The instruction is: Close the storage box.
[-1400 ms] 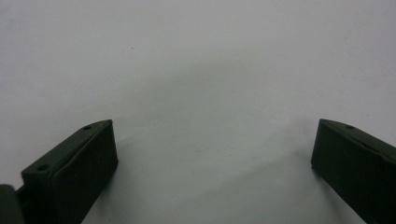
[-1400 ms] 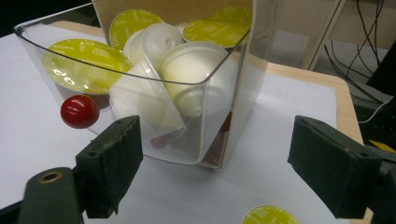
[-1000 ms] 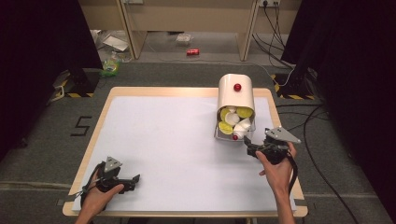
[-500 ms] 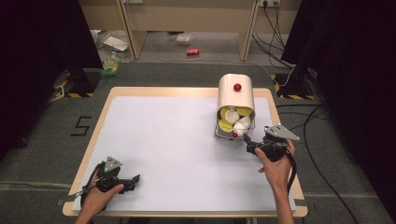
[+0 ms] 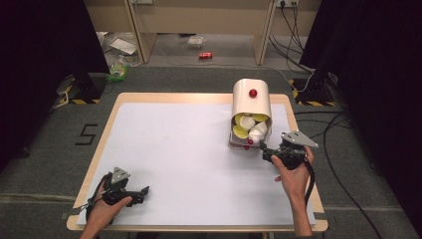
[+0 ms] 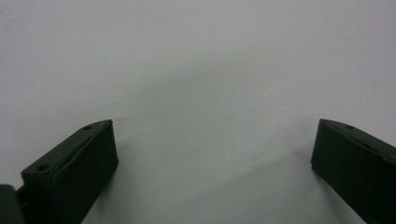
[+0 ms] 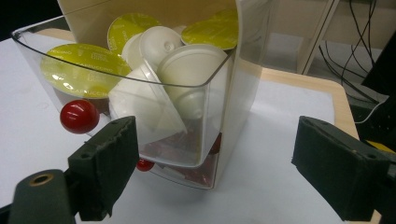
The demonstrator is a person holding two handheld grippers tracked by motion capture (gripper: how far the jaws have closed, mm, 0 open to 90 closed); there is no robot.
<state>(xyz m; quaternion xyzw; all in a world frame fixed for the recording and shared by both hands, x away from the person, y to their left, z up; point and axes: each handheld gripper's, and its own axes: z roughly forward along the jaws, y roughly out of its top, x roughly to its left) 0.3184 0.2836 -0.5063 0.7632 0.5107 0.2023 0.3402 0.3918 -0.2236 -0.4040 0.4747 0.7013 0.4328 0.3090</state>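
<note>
On the white tabletop the capsule dispenser lies at the far right, long axis running near-to-far, its open drawer of pods facing the right tongs, open and closing in for what looks like a grab, left tongs open, idle.

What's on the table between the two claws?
Nothing: in the high view, bare white table stretches from the left claw to the right claw.

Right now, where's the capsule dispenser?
In the high view, the capsule dispenser stands at the table's far right, just ahead of the open right tool.
</note>
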